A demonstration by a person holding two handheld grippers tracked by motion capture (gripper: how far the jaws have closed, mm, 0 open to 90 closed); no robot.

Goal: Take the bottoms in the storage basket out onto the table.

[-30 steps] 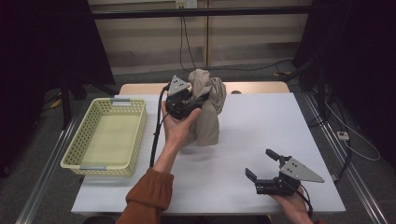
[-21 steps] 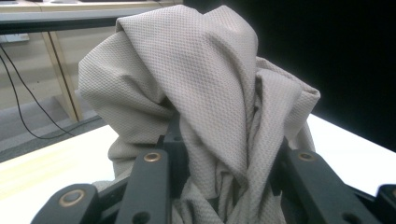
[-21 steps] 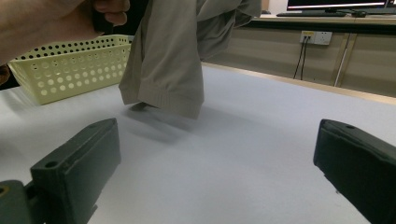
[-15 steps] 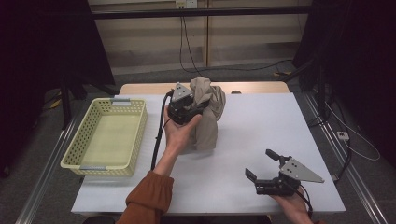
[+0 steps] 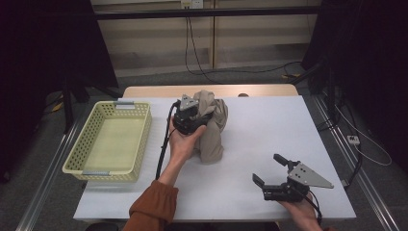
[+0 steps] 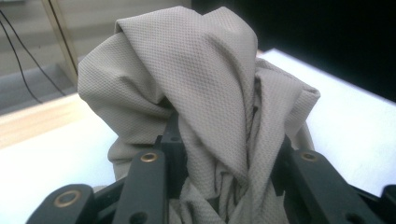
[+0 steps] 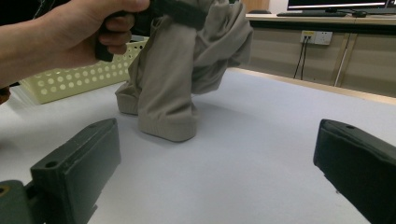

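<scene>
Compared with the earlier high view, the left gripper point(image 5: 192, 117) now sits a little lower in the frame, and the beige cloth point(image 5: 214, 126) hanging from it has sunk with it, so its lower end rests folded on the white table point(image 5: 269, 130). The jaws have just been opening slightly, yet in the left gripper view they are clamped on a gathered bunch of the cloth point(image 6: 205, 107), which rises above them. I judge that the cloth is held by its top so that it hangs long and can be laid down in order. It stands at the centre of the frame, just right of the yellow basket point(image 5: 126, 107). The right gripper point(image 5: 272, 172), at the lower right, waits with its jaws apart and empty, facing the cloth point(image 7: 182, 79).
</scene>
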